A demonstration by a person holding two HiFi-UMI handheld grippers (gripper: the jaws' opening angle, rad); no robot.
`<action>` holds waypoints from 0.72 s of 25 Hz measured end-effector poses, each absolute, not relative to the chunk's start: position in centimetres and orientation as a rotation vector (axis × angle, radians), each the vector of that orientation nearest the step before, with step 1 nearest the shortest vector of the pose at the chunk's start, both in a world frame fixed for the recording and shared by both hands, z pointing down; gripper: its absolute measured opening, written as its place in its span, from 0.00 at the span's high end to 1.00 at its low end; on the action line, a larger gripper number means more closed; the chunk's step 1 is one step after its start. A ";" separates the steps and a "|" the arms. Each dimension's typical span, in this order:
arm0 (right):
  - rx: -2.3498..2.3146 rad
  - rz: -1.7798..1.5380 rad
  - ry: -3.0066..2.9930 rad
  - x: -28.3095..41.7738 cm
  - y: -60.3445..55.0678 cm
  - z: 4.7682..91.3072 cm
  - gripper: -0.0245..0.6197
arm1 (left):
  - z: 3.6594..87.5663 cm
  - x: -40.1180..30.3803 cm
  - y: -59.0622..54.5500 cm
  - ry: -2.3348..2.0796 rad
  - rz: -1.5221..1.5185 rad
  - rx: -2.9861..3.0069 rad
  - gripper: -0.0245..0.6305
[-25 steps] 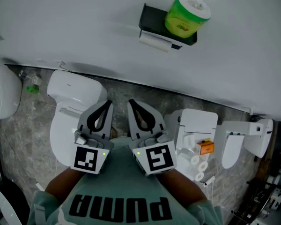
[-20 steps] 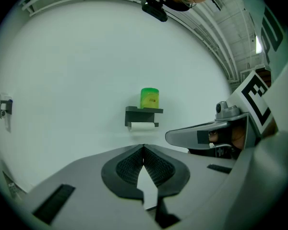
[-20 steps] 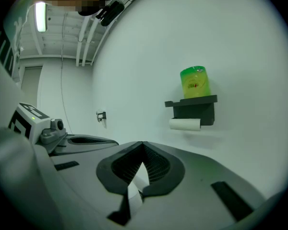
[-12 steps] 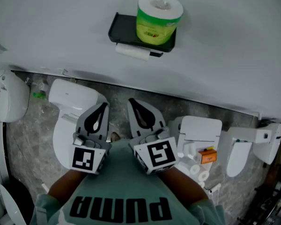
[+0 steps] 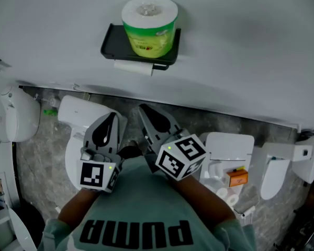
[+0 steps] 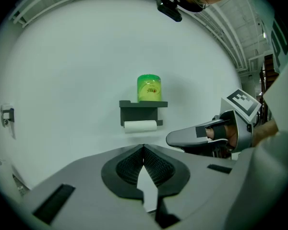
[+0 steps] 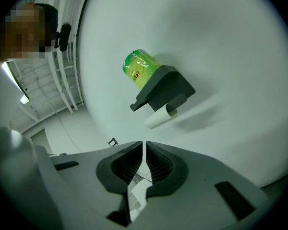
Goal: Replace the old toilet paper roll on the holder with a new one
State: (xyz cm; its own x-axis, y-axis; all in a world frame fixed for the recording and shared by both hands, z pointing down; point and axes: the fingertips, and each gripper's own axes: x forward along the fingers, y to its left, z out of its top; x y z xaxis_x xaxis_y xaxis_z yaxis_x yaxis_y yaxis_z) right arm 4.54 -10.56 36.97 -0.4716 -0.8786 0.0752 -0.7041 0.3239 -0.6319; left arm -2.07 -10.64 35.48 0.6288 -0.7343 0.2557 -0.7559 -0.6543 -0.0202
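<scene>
**Wall and holder.** The white wall (image 5: 240,46) stands on the far side, facing the person. A black holder (image 5: 112,42) is fixed to it, with a flat shelf on top.

**New roll.** The new roll (image 5: 149,27), in a green wrapper, stands upright on the shelf, right of its middle.

**Old roll.** The old roll (image 5: 133,67) is white and slim. It lies level just under the shelf, on the holder's bar, toward the left end.

**Left gripper.** The left gripper (image 5: 113,115) has its jaws closed, with the ribbed pads meeting at the tips and nothing between them. It is held low on the near side, close to the person's chest. It points toward the wall, tipped slightly down.

**Right gripper.** The right gripper (image 5: 142,109) also has its jaws closed, and it is empty. It sits just beside the left gripper, on its right. It is rolled to one side, so its marker cube sits tilted and the holder looks slanted in the right gripper view.

**Clearance.** Both grippers are well apart from the holder and from both rolls, and neither touches anything.

**Below.**
- The floor (image 5: 42,145) is grey with a stone pattern.
- A white toilet (image 5: 81,114) stands against the wall, under the left gripper.
- A second toilet (image 5: 227,140) stands to the right, with a small orange box (image 5: 236,178) near it.
- The person's green shirt (image 5: 136,213) fills the near edge of the head view.
</scene>
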 end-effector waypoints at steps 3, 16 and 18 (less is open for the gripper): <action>-1.401 -0.918 2.261 4.6 -11.4 37.2 0.95 | 35.7 -1.7 -11.7 -1.229 0.381 2.771 0.96; -1.360 -1.025 1.900 4.5 -16.5 36.9 0.88 | 36.3 -2.0 -17.5 -1.002 0.405 2.871 0.96; -1.333 -1.044 1.842 4.5 -17.1 37.1 0.85 | 36.4 -2.1 -18.1 -0.977 0.420 2.884 0.96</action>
